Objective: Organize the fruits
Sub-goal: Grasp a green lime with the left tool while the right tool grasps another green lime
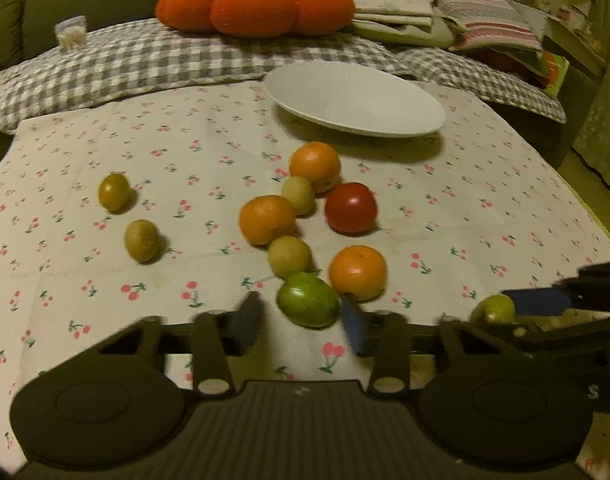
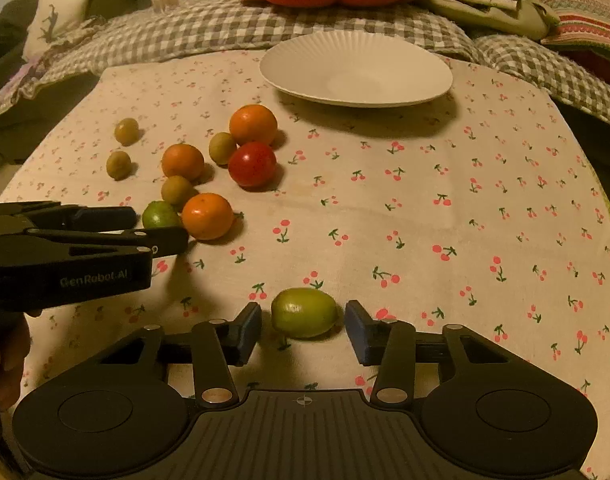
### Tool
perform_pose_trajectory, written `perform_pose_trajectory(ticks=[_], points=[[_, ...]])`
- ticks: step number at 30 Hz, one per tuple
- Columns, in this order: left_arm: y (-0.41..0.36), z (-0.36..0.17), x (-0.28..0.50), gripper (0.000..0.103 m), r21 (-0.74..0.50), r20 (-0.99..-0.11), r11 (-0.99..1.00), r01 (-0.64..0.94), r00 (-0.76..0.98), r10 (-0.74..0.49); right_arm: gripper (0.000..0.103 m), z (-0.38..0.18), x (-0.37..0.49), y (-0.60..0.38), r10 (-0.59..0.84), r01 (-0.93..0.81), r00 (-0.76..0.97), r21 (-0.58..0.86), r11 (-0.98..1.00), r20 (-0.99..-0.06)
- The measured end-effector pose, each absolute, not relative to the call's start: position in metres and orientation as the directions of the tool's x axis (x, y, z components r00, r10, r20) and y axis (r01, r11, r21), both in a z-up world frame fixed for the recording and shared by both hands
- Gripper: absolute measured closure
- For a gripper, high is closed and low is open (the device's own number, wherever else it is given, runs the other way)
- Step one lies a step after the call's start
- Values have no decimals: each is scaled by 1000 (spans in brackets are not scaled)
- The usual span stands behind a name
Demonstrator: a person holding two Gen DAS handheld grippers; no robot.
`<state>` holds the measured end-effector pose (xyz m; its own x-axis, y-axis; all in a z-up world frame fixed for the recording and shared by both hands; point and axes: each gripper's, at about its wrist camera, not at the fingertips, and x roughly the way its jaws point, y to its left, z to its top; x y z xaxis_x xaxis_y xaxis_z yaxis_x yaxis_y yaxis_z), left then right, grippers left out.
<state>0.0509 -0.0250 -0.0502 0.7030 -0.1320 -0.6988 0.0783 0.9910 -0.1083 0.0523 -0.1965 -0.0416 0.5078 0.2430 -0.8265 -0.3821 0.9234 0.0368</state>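
Observation:
Fruits lie on a cherry-print cloth. My left gripper (image 1: 303,314) is open around a green lime (image 1: 308,300), pads apart from it; it also shows in the right wrist view (image 2: 161,224). Beside the lime are three oranges (image 1: 357,272), a red tomato (image 1: 351,208) and several small yellow-green fruits (image 1: 289,256). My right gripper (image 2: 303,326) is open around a second green-yellow lime (image 2: 304,312), not touching; it shows at the right of the left wrist view (image 1: 517,312). A white plate (image 1: 357,100) stands empty at the back, also in the right wrist view (image 2: 357,68).
Two small fruits (image 1: 113,191) lie apart at the left. A grey checked blanket (image 1: 125,64), an orange pumpkin cushion (image 1: 257,4) and folded cloths (image 1: 485,16) lie behind the plate. The table edge drops away at the right.

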Motion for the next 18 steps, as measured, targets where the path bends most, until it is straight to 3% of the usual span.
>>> perform_pose_trajectory(ticks=[2, 18], points=[[-26, -50, 50, 71, -107, -698, 991, 83, 704, -134, 70, -41, 53, -196, 259, -391, 500, 52, 919, -826], [-26, -24, 48, 71, -103, -702, 994, 37, 706, -99, 70, -24, 60, -202, 285, -373, 539, 78, 924, -792]])
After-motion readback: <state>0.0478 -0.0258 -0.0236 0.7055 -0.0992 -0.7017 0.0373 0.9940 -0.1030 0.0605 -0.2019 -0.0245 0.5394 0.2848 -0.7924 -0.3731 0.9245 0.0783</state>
